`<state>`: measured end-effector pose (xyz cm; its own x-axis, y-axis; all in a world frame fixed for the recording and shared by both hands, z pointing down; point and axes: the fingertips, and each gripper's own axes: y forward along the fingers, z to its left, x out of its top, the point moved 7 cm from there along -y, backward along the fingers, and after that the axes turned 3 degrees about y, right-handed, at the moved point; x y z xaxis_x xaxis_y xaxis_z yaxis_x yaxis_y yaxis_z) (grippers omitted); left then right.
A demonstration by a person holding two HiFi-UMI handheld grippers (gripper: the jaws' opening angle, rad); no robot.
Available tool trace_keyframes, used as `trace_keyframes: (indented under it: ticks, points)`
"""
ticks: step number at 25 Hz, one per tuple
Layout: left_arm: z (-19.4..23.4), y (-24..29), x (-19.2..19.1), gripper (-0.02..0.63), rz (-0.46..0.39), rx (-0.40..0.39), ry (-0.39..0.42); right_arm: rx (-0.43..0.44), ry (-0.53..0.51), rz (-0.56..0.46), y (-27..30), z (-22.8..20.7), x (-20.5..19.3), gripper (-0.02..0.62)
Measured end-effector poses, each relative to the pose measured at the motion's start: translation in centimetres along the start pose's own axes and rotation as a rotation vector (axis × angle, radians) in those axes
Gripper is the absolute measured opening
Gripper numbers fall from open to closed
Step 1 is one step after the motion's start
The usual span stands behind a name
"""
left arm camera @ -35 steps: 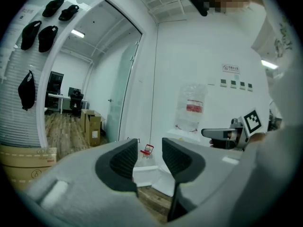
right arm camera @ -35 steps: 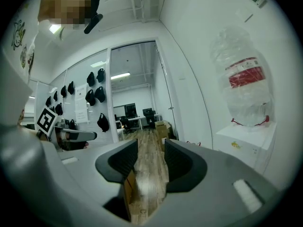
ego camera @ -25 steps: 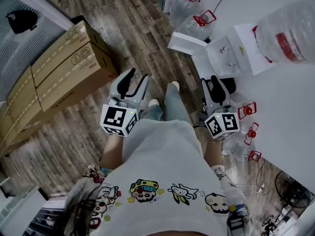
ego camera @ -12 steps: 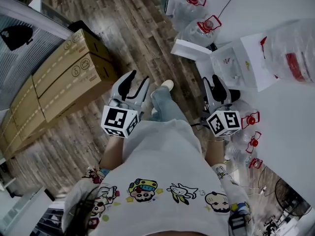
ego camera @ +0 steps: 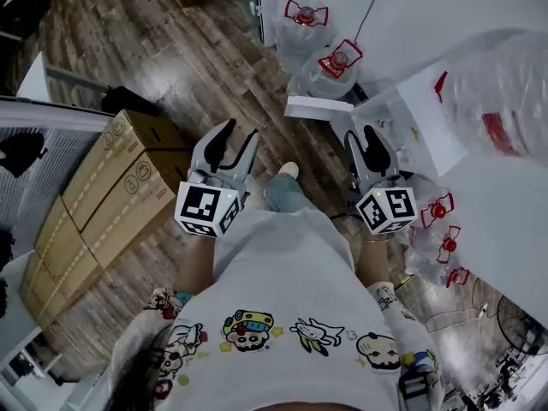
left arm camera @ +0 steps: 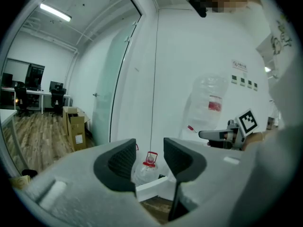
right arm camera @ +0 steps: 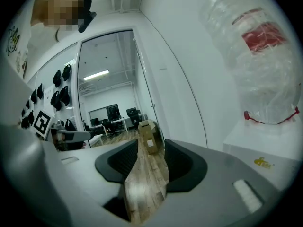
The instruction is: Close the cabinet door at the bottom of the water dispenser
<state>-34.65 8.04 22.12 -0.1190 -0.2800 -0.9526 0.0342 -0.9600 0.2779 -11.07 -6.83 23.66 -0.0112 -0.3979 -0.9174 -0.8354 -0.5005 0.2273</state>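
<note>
Head view: left claw (ego camera: 237,137) open, empty; right claw (ego camera: 360,137) open, empty; door (ego camera: 318,107) ajar just ahead of right claw.

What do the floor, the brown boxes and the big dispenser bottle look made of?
Floor: probably wood or laminate, matte; plank seams, grain.
Boxes: cardboard, dull brown; taped seams, printed symbols.
Bottle: clear plastic, likely; see-through, glossy, red label.

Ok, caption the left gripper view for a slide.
Open, empty left gripper faces a red-capped water jug by the wall.
</note>
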Motion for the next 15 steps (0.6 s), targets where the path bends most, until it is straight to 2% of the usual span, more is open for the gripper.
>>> trace_keyframes:
  ticks: [9,15]
  points:
    - [1.3,7.1,2.8,0.176,0.017,-0.147,0.036,-0.121,0.02,-0.015,1.6,-2.8,1.5,0.17]
    - [1.4,10.8,3.9,0.177,0.046,-0.277,0.072,-0.239,0.039,-0.049,1.2,-3.7,2.0,0.17]
